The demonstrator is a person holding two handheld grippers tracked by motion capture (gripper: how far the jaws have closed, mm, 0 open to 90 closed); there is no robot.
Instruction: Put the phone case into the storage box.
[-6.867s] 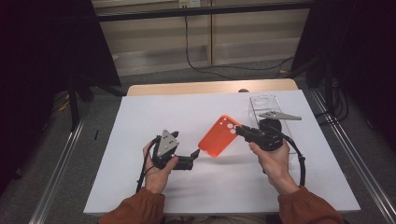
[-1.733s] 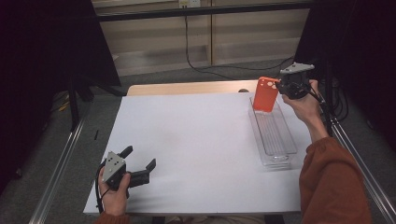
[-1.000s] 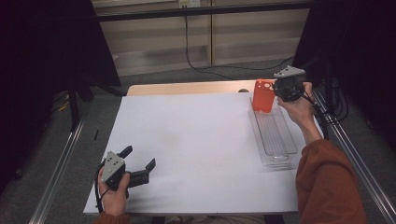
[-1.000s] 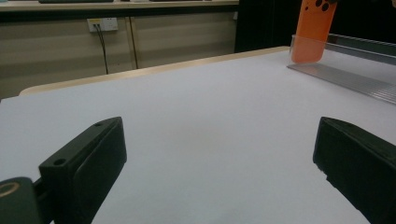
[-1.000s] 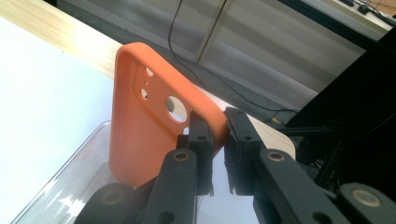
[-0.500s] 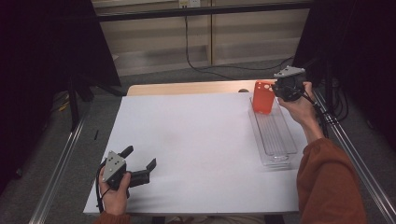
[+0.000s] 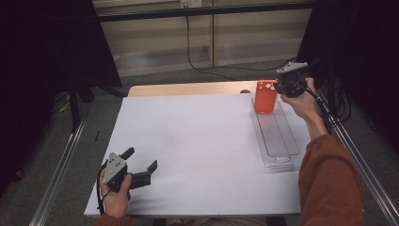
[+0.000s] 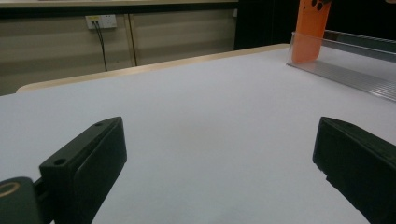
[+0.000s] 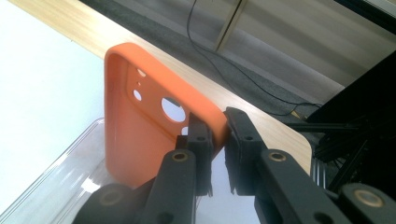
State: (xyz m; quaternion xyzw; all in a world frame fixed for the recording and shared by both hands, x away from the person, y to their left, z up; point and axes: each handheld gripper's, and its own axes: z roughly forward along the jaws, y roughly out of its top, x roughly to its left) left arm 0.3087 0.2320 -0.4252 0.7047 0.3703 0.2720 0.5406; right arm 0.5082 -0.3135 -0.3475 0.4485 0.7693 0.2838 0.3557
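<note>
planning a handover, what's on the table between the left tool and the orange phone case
Nothing: in the high view, bare white tabletop runs from the open left tool to the orange phone case at the clear tray.

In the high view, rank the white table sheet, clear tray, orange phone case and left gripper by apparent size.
1. White sheet.
2. Clear tray.
3. Left gripper and orange phone case: look alike; the gripper is nearer the camera, so no ranking between them.
</note>
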